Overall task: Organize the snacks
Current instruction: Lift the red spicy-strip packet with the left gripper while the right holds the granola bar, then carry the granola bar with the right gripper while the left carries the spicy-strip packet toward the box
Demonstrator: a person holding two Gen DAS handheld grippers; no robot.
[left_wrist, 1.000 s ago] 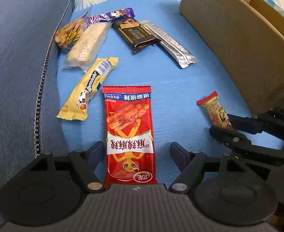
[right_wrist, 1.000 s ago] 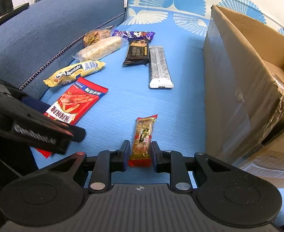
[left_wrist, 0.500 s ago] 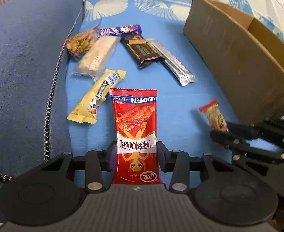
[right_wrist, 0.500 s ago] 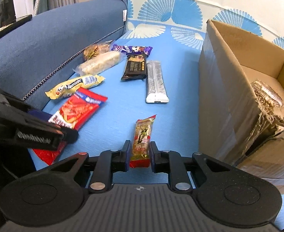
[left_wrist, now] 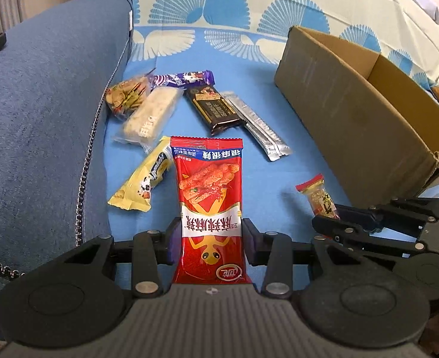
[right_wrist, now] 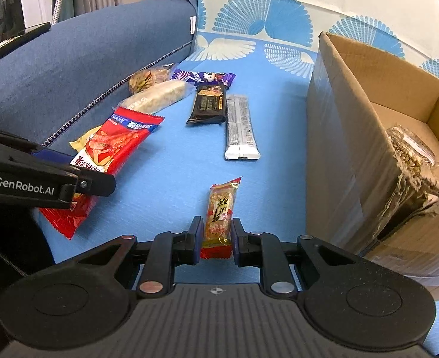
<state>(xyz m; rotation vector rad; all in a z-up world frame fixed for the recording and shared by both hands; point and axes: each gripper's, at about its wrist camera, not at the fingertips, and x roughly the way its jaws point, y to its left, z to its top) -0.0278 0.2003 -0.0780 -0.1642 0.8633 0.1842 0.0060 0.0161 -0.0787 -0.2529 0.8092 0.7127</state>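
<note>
left hand-held gripper [left_wrist: 212, 240] clamps red packet [left_wrist: 209, 197] | right hand-held gripper [right_wrist: 217, 235] clamps small bar [right_wrist: 221, 214]

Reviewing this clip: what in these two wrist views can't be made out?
- Cardboard box interior: the left wrist view shows only its outer wall.
- Packet in the box: partly behind the box wall in the right wrist view; contents unreadable.
- Yellow wafer bar: its right edge is under the red snack pack.
- The person: outside both views.

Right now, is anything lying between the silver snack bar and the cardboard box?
Nothing. In the right wrist view the blue cover between the silver bar and the cardboard box is bare; the left wrist view agrees.
</note>
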